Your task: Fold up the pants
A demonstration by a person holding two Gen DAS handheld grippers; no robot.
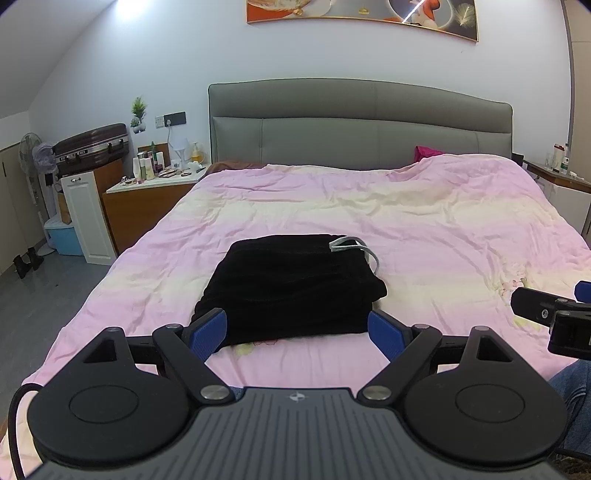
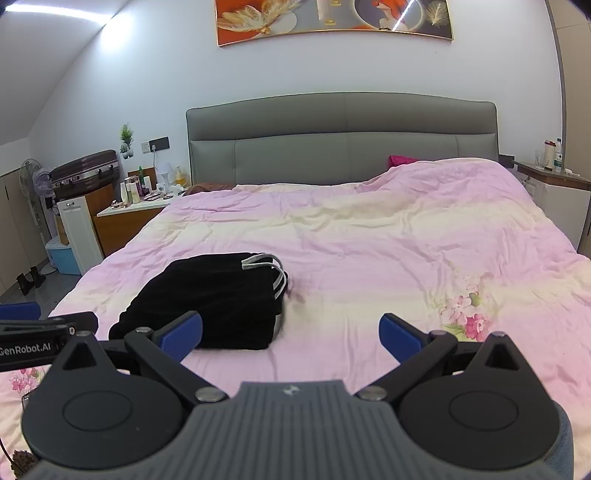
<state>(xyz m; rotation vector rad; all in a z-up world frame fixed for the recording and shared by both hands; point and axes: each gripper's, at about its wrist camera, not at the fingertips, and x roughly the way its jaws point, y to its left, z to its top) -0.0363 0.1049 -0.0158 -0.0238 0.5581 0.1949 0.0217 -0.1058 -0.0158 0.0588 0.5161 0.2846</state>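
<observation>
The black pants are seen folded into a compact bundle on the pink bedspread, at lower centre of the left wrist view and at lower left of the right wrist view. The left claw is held spread wide, empty, its blue pads flanking the bundle's near edge. The right claw is likewise released, nothing gripped, beside the bundle.

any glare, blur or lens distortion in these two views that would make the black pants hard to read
Left wrist view: a ceiling light blooms at top left, fisheye bows the headboard, and the folded black pants read as a near-flat dark mass. Right wrist view: a glare streak crosses the wall picture, corners vignette, and the pants show only their pale drawstring clearly.
</observation>
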